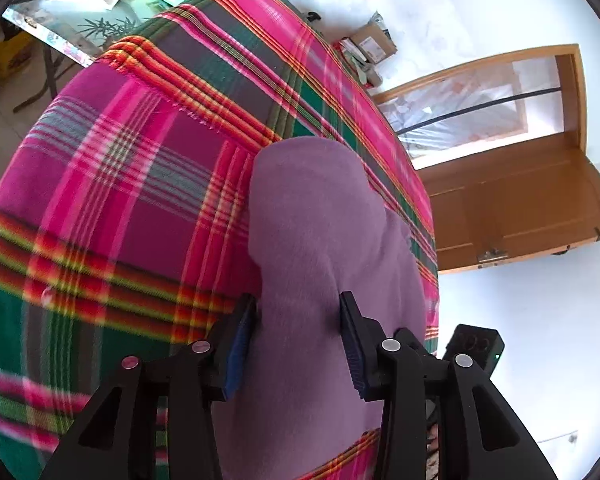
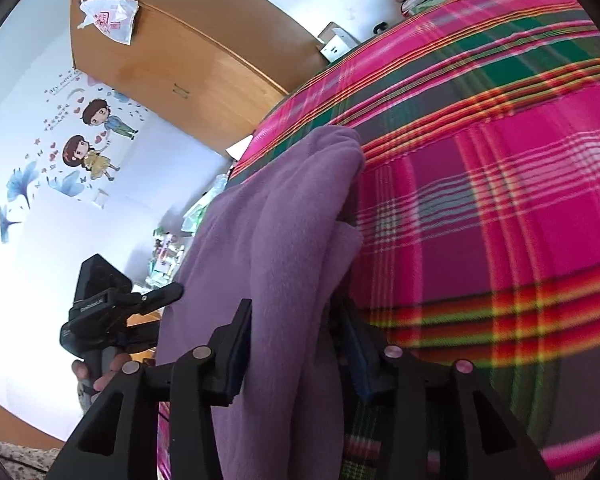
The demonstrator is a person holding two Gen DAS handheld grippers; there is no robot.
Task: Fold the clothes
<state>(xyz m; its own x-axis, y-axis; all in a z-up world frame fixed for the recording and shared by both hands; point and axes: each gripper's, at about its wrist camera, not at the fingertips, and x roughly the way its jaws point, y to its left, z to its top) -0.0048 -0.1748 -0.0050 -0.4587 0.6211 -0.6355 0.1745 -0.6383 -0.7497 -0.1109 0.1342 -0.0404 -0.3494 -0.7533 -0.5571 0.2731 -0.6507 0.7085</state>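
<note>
Pink, green and red plaid cloth (image 1: 112,184) covers the broad surface that fills most of both wrist views; its lower stretches are smeared by blur, so the weave is hard to read there, and what lies beneath the cloth is hidden. On it rests the purple fleece garment (image 1: 312,220), folded into a long thick bundle whose near end runs off the bottom of both views. Which kind of garment it is cannot be told, since only soft folded layers show.

Beyond the cloth, a wooden door (image 1: 512,208) stands by the white wall in the left wrist view, and a wooden cabinet (image 2: 172,64) with a plastic bag on it shows in the right wrist view, beside cartoon wall stickers (image 2: 92,140). Small boxes and packets at the far edge are too small to make out.

From the left wrist camera, the left gripper (image 1: 298,344) points down at a slant over the bundle, its fingers standing on either side of the fleece. The fabric bulges between the blue pads, though whether they press on it cannot be told.

From the right wrist camera, the right gripper (image 2: 296,344) slants down likewise, straddling a fold of the same fleece. Its right finger is partly buried under the fabric, so its grip also cannot be told. At the left of that view the other gripper appears, with the fingertips of a person's hand (image 2: 100,372) around its handle.
</note>
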